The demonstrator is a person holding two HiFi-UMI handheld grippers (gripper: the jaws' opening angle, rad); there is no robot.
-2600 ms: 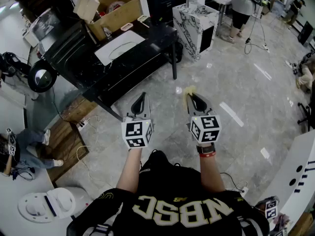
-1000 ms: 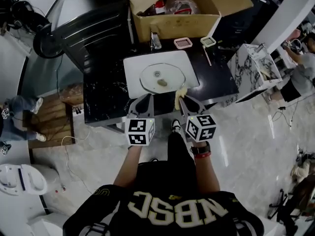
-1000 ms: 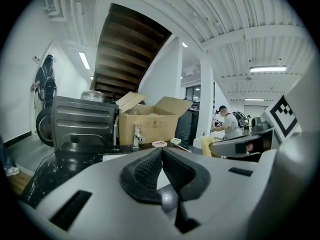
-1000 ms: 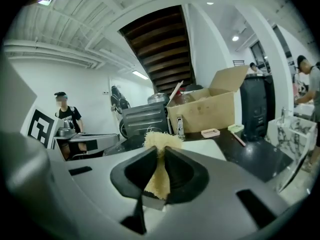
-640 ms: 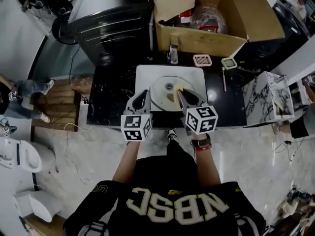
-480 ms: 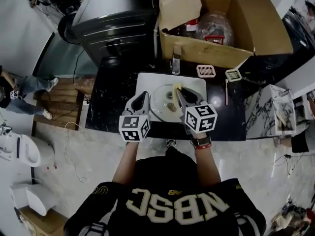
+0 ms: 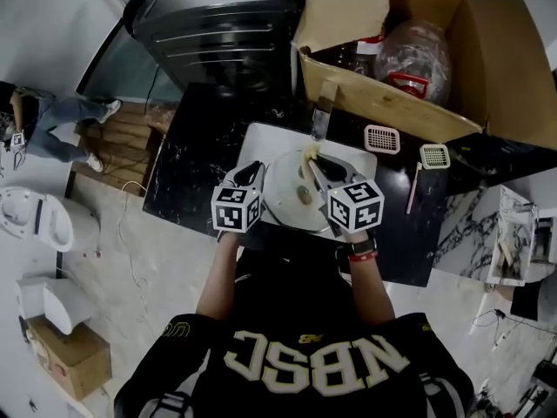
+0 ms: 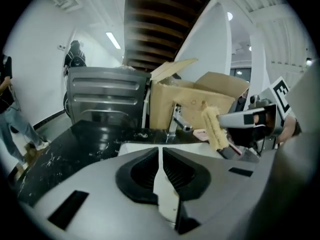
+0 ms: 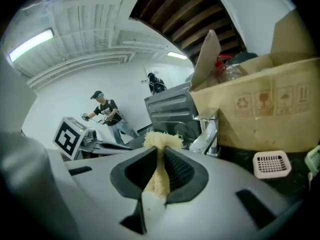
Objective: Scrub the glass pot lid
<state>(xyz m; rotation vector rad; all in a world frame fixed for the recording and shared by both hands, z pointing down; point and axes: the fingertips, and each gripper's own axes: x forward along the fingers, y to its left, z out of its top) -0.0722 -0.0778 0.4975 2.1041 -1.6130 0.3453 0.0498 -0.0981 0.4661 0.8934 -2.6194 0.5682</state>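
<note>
Nearest the person, the left claw (image 7: pixel 252 169) is pressed together on nothing. The right claw (image 7: pixel 317 160) pinches a yellow fibrous scrubber (image 7: pixel 309 151); its long axis runs along the jaws, and its frayed end pokes past the tips, away from the person. Both claws hang over the glass pot lid (image 7: pixel 285 190), which lies flat on a white tray (image 7: pixel 261 138) on the black marble desk (image 7: pixel 196 146). Beyond stand a faucet (image 7: pixel 322 116) and an open cardboard box (image 7: pixel 392 103).
</note>
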